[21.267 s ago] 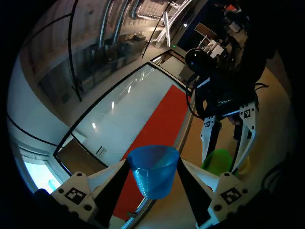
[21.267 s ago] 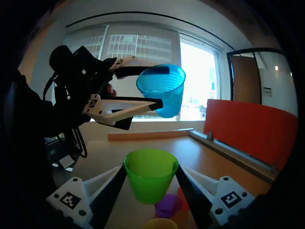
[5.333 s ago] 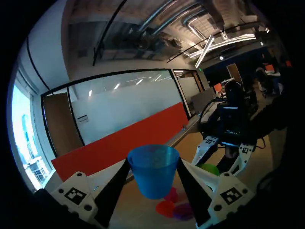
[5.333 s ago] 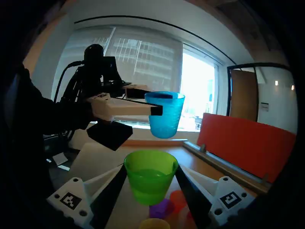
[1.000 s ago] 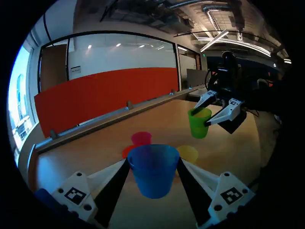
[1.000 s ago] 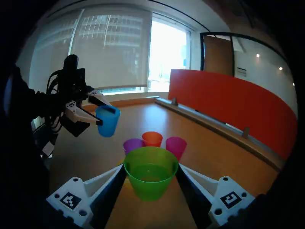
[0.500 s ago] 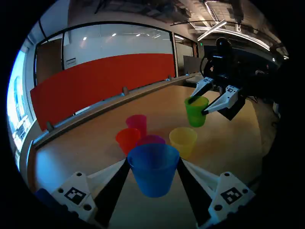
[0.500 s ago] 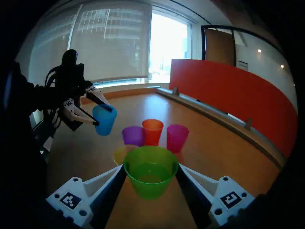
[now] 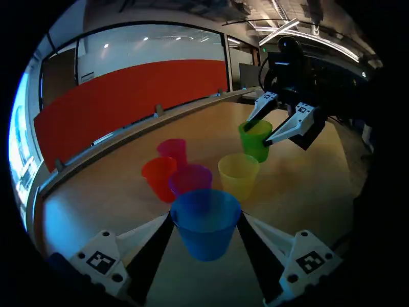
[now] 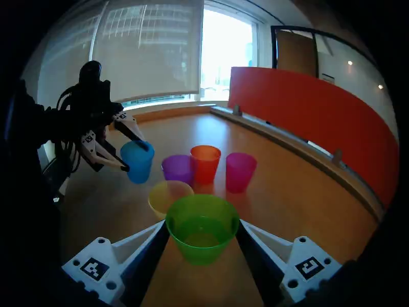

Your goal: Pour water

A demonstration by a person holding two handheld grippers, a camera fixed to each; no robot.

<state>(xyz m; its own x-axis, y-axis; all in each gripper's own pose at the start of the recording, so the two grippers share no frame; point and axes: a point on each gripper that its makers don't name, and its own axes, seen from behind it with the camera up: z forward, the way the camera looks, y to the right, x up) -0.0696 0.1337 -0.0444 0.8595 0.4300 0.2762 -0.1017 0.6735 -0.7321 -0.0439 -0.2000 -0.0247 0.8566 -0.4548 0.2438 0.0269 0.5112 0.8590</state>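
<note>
Right gripper view, nearest: green cup, upright, water inside, clamped by right gripper. Just beyond: yellow cup on table. Farther, ahead-left: blue cup, upright, pinched by left gripper; probable receiver, hence leftward tilt.
</note>
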